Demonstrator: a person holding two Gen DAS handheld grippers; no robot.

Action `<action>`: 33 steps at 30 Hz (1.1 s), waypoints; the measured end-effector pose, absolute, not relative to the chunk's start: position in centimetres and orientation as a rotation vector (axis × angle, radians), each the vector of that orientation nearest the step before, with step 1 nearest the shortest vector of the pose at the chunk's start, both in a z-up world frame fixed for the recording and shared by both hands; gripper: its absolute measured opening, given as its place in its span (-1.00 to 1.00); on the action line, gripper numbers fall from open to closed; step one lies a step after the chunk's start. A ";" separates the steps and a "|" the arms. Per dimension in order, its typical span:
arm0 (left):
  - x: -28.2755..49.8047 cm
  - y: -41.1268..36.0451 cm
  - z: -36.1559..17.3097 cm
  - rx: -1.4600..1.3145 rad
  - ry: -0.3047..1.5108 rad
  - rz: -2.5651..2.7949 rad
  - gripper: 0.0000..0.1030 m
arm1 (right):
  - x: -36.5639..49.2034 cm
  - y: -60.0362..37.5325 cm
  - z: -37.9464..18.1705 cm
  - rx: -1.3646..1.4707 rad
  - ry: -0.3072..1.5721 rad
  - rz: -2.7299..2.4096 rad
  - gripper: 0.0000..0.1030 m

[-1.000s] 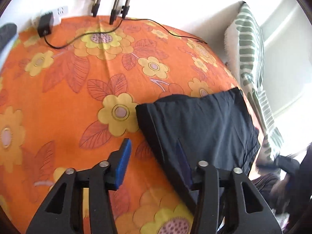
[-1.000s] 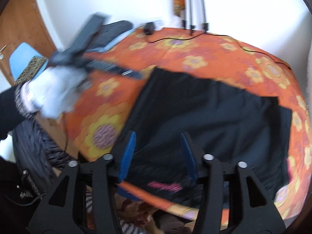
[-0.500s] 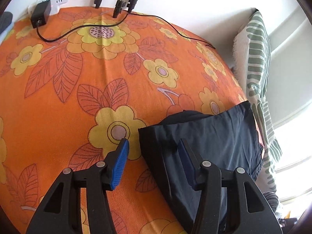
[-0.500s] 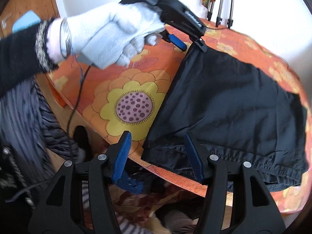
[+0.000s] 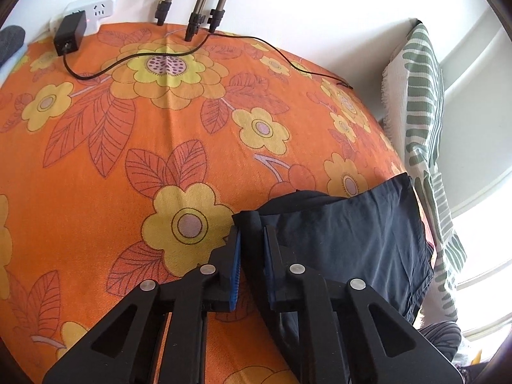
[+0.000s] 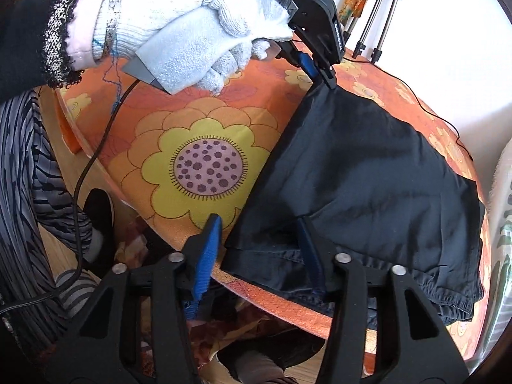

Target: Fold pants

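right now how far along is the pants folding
Done: the dark pants already lie folded into a compact block on the orange flowered cloth. In hand: the left gripper has just closed on one corner; the right gripper is closing around the near corner, not yet pinching. Left: the next fold.

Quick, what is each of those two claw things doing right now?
Left gripper: just closed, shut on a corner of the dark pants.
Right gripper: closing, still open, straddling the pants' near corner.

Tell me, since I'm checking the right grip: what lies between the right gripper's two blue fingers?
The near corner of the dark navy folded pants lies between the right gripper fingers, over the orange floral cloth, in the right wrist view.
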State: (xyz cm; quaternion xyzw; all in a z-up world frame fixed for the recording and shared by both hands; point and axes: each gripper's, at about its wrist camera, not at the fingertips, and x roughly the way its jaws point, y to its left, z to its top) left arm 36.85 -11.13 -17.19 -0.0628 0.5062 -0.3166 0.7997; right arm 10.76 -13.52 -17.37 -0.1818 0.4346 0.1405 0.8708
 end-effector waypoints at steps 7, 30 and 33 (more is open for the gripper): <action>36.8 -11.1 -16.6 -0.129 1.065 -0.671 -0.84 | 10.9 -14.1 -17.2 -0.342 0.919 0.306 -0.54; 36.1 -12.8 -12.2 -0.102 0.974 -0.637 -0.88 | 8.8 -17.7 -11.3 -0.130 0.782 0.315 -0.88; 35.9 -13.8 -10.8 -0.091 0.949 -0.641 -0.88 | 8.4 -18.6 -10.2 -0.105 0.759 0.315 -0.89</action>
